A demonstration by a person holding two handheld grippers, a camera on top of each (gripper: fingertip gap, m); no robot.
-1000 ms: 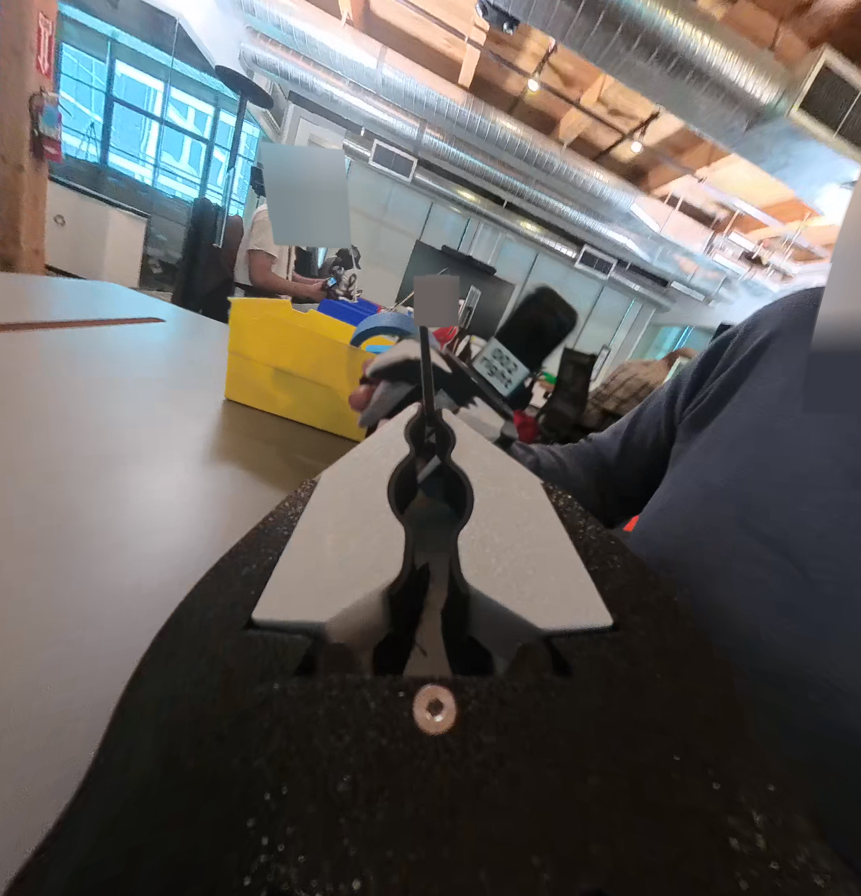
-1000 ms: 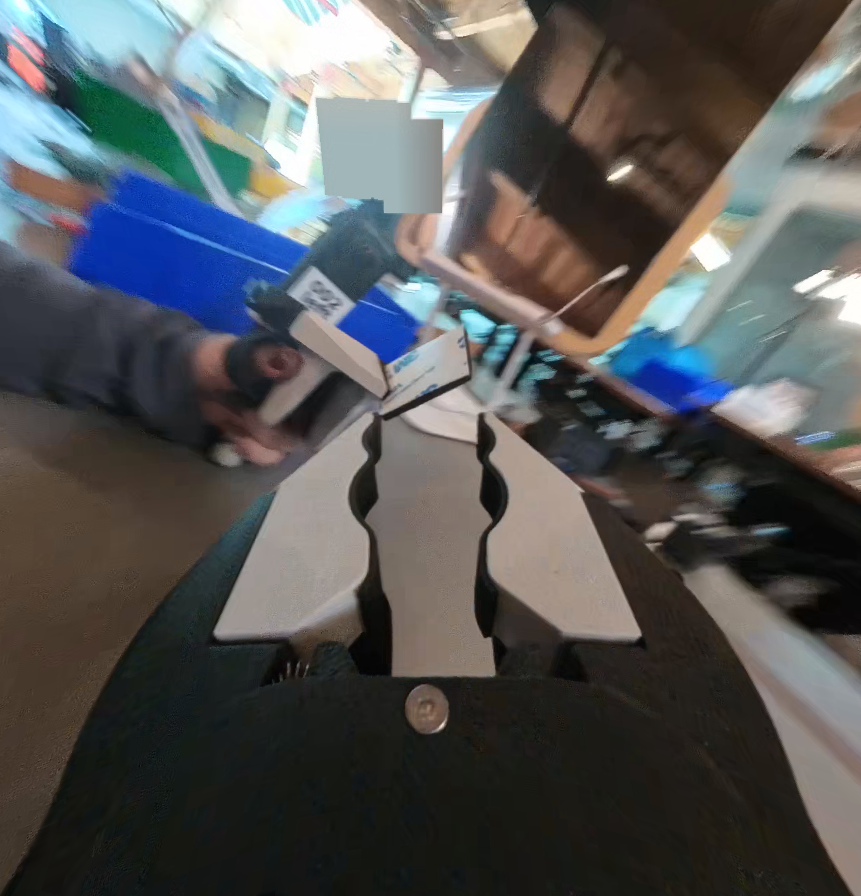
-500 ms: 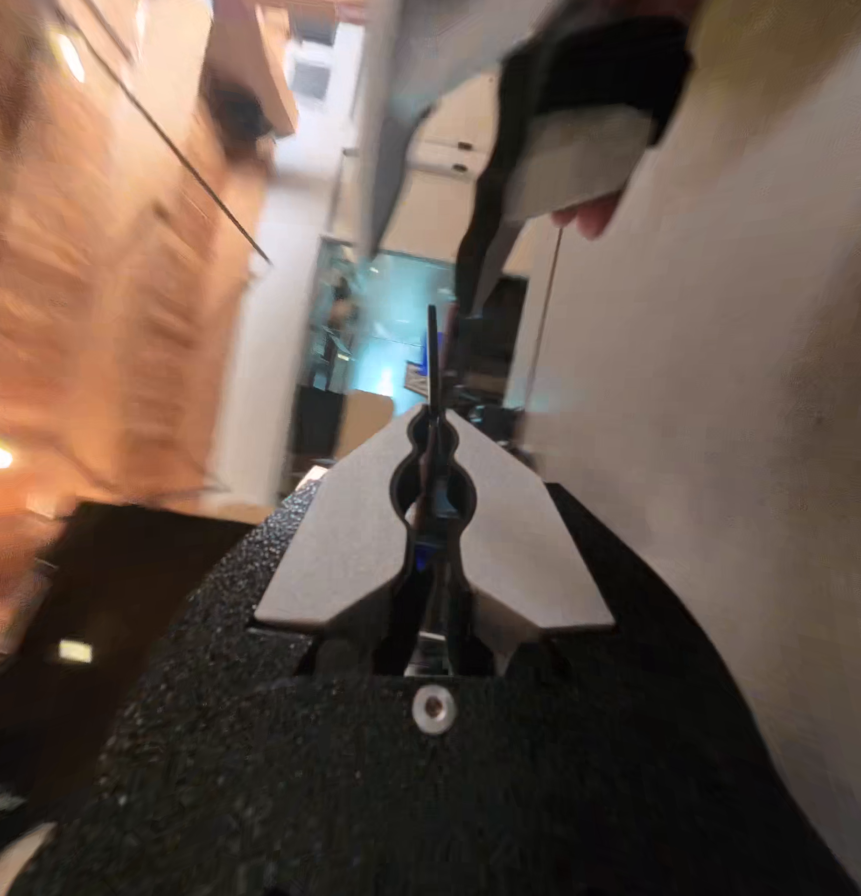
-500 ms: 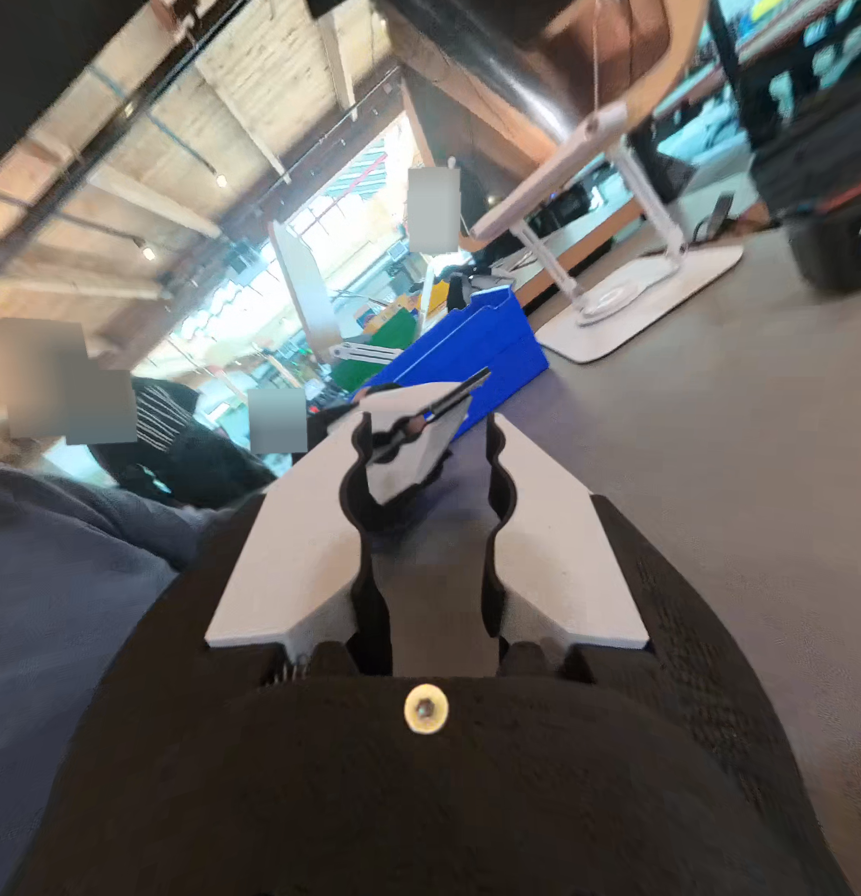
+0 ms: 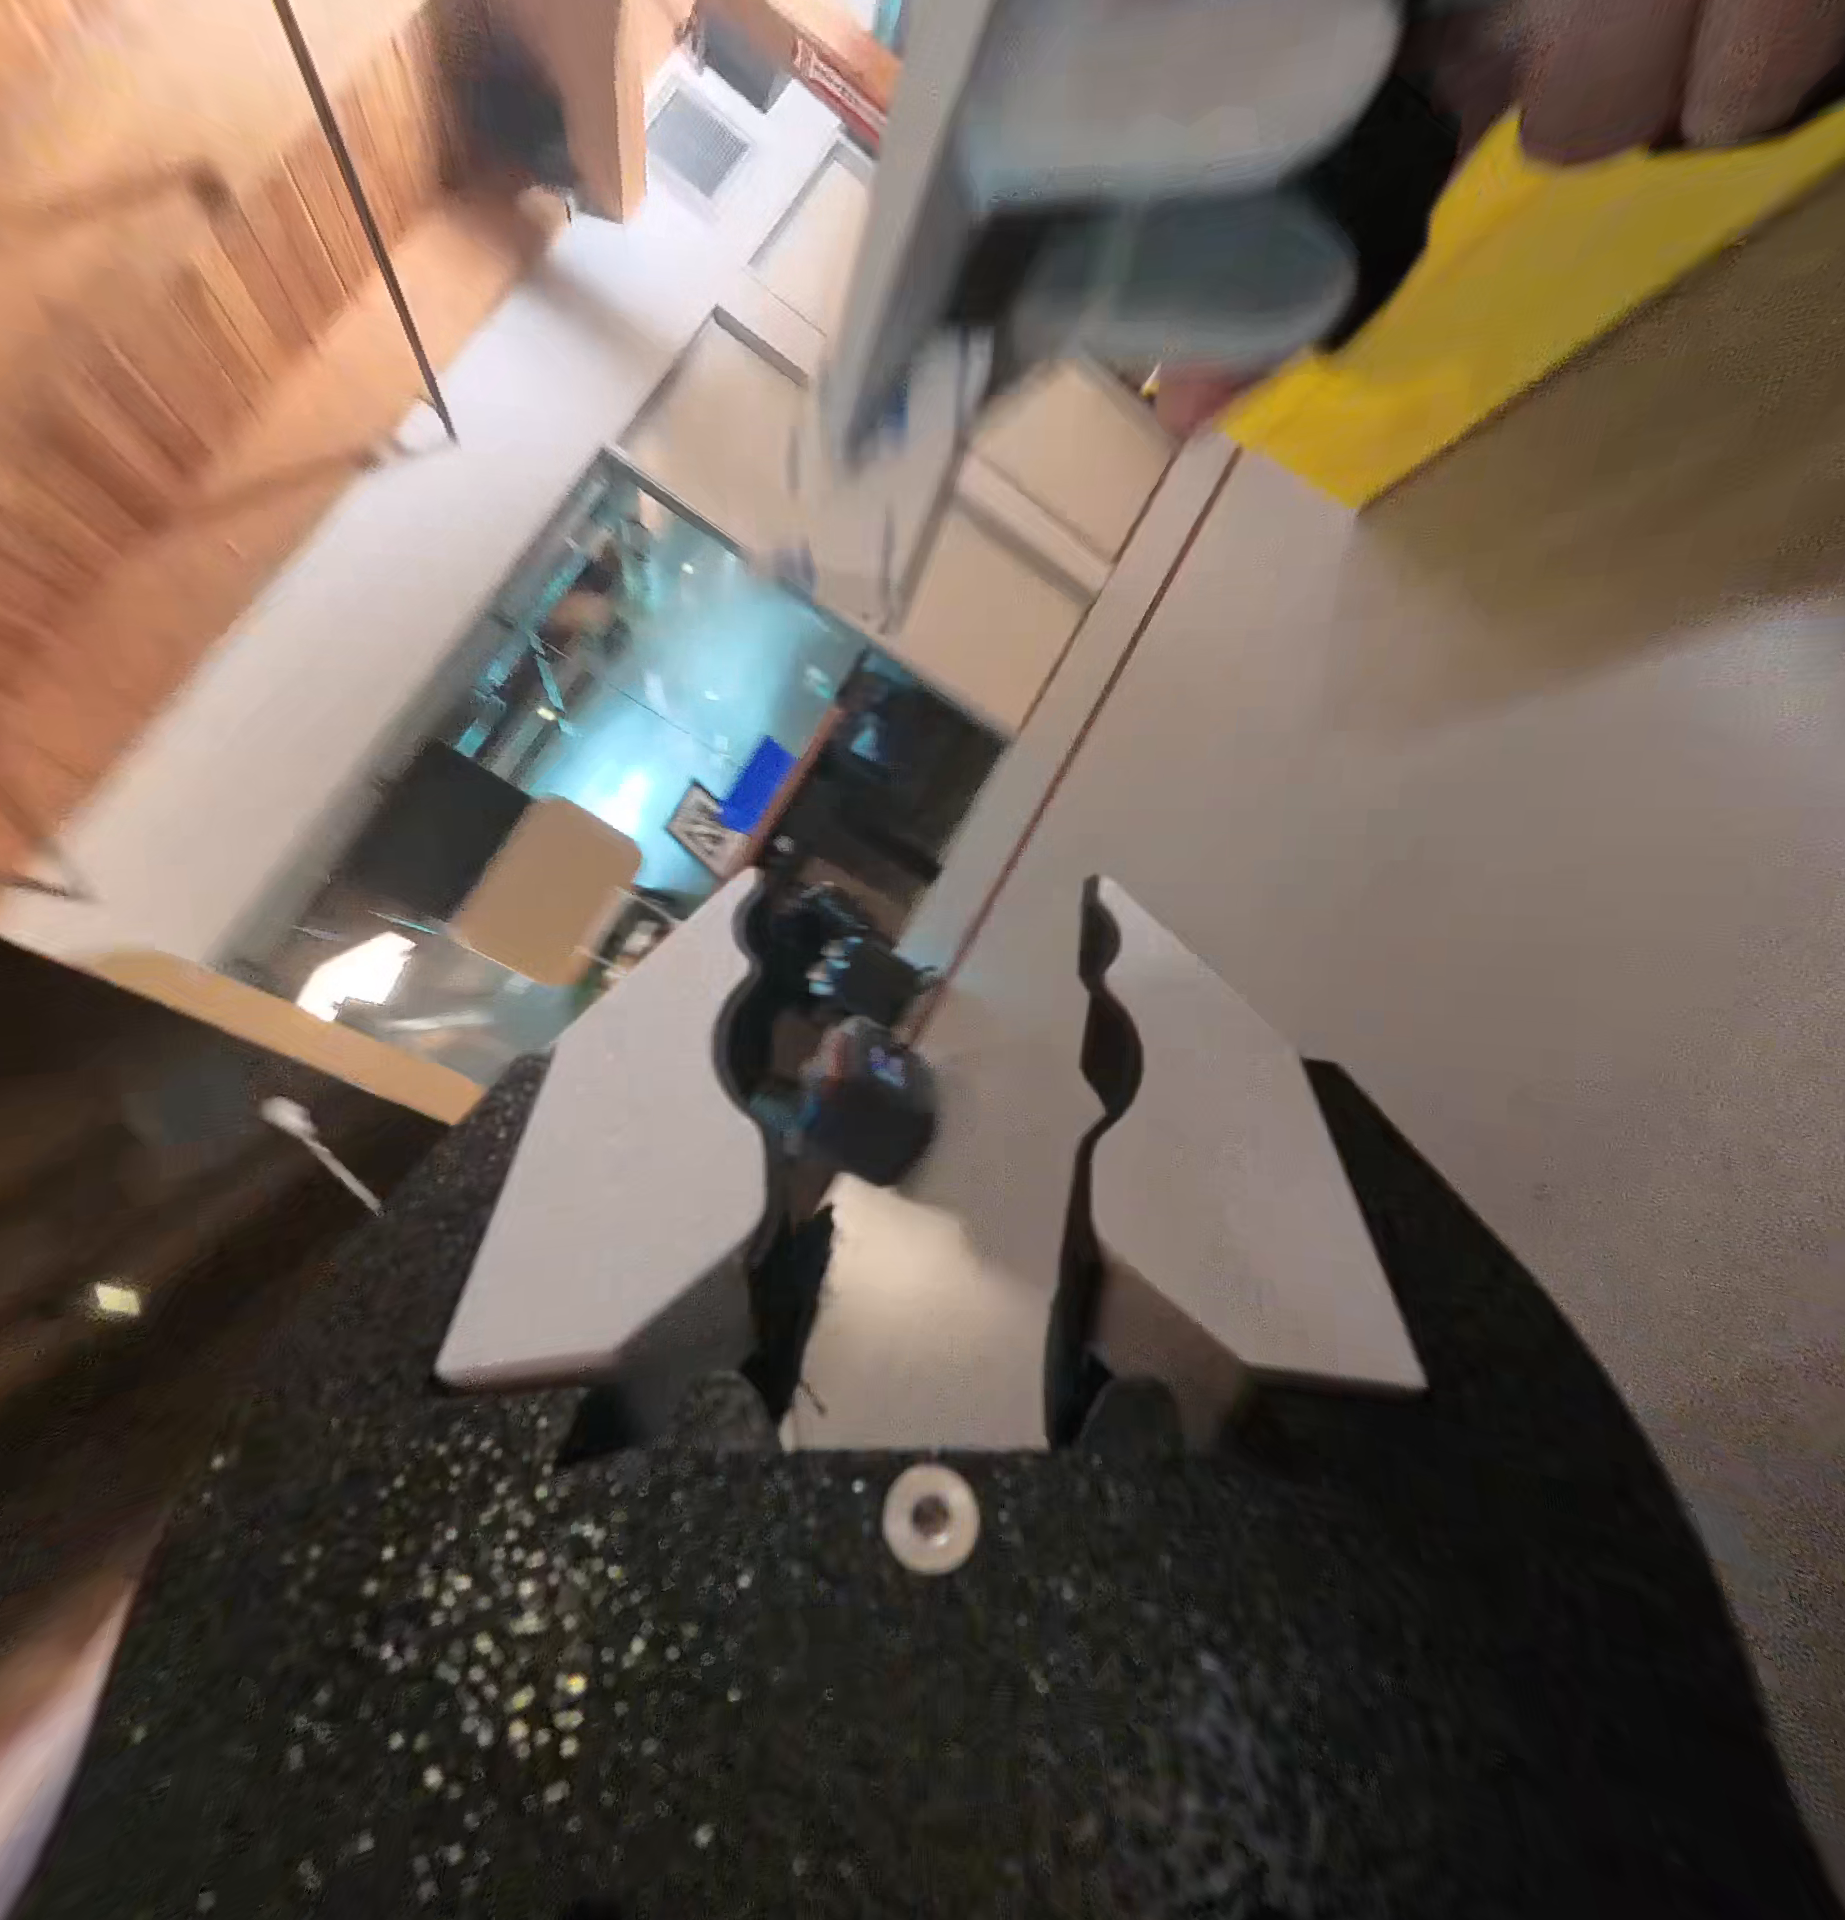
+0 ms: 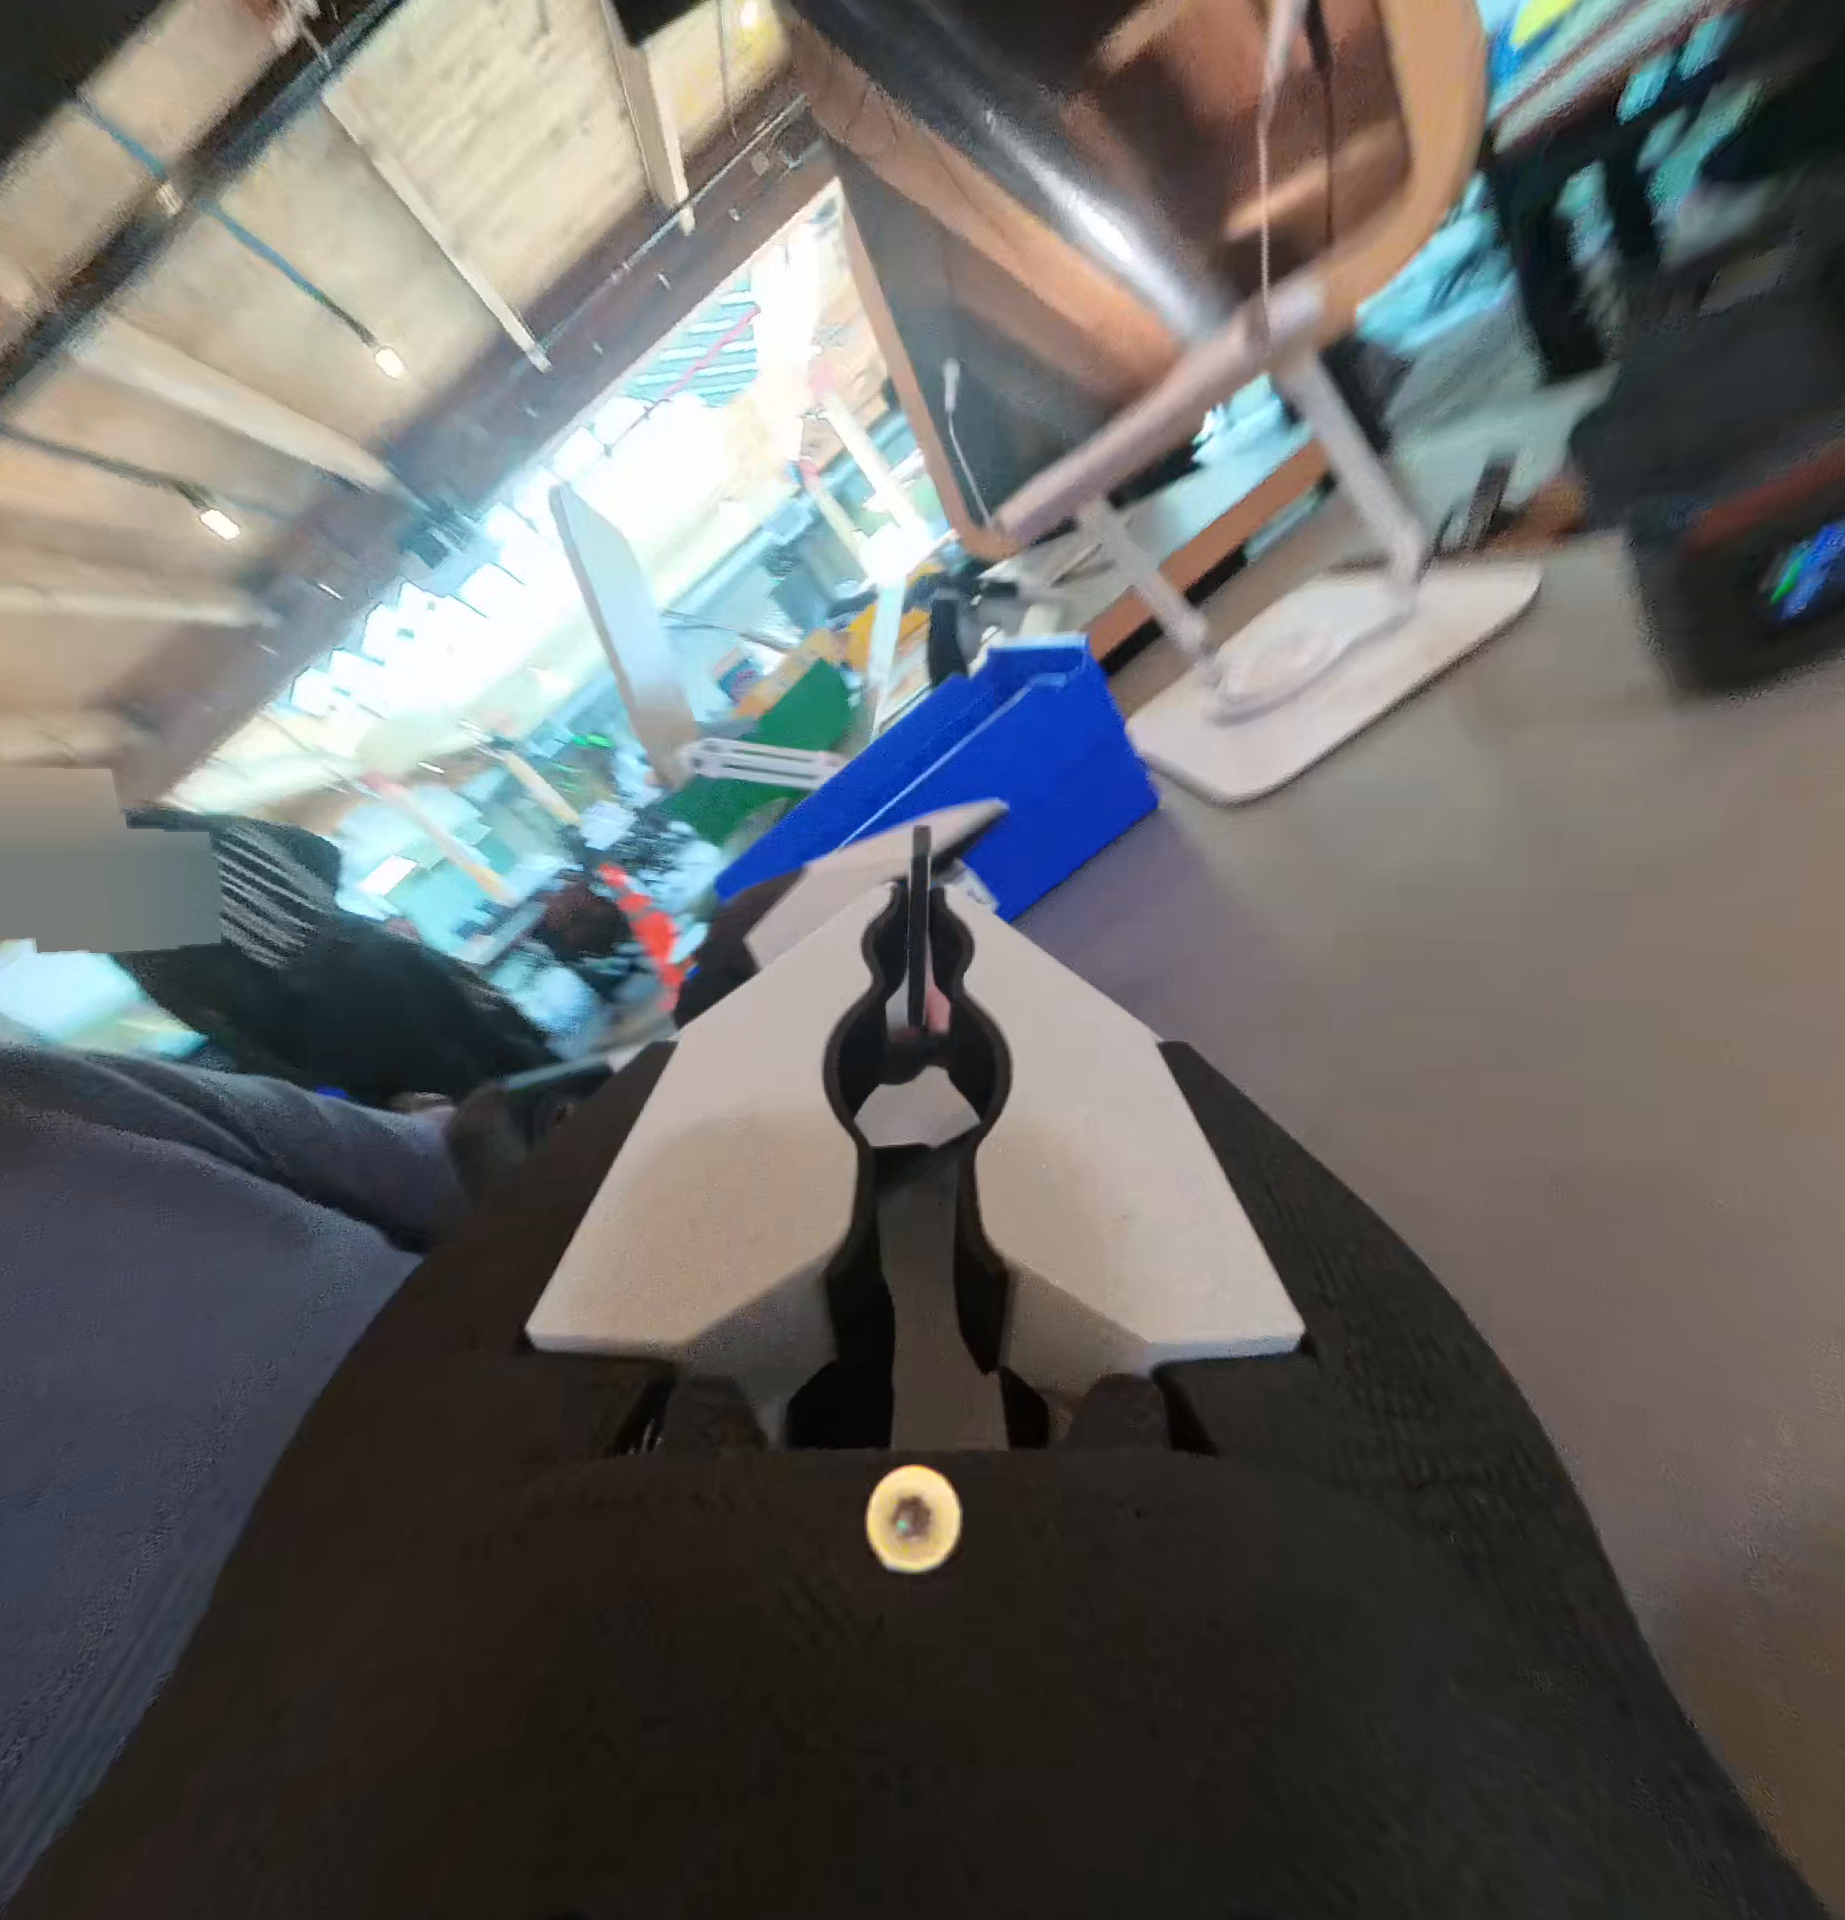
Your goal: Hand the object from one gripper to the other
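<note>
The object is a thin flat card [image 6: 920,862], seen edge-on as a dark strip in the right wrist view. My right gripper [image 6: 918,909] is shut on it, and the card sticks out past the fingertips above the grey table [image 6: 1520,1143]. A pale finger [image 6: 965,821] of the left gripper shows just behind the card. In the left wrist view my left gripper [image 5: 920,888] is open and empty, its jaws wide apart. The blurred body of the right gripper [image 5: 1157,239] hangs at the top of that view, held by a hand [image 5: 1676,73].
A blue bin [image 6: 1001,748] and a white lamp base [image 6: 1344,665] stand on the table beyond the right gripper. A dark box with a screen [image 6: 1780,582] is at far right. A yellow bin [image 5: 1520,260] is by the hand. A dark sleeve [image 6: 170,1195] fills the left.
The left gripper, shut on the card before, has opened and let it go. The right gripper, open before, has shut on the card. Both views have swung.
</note>
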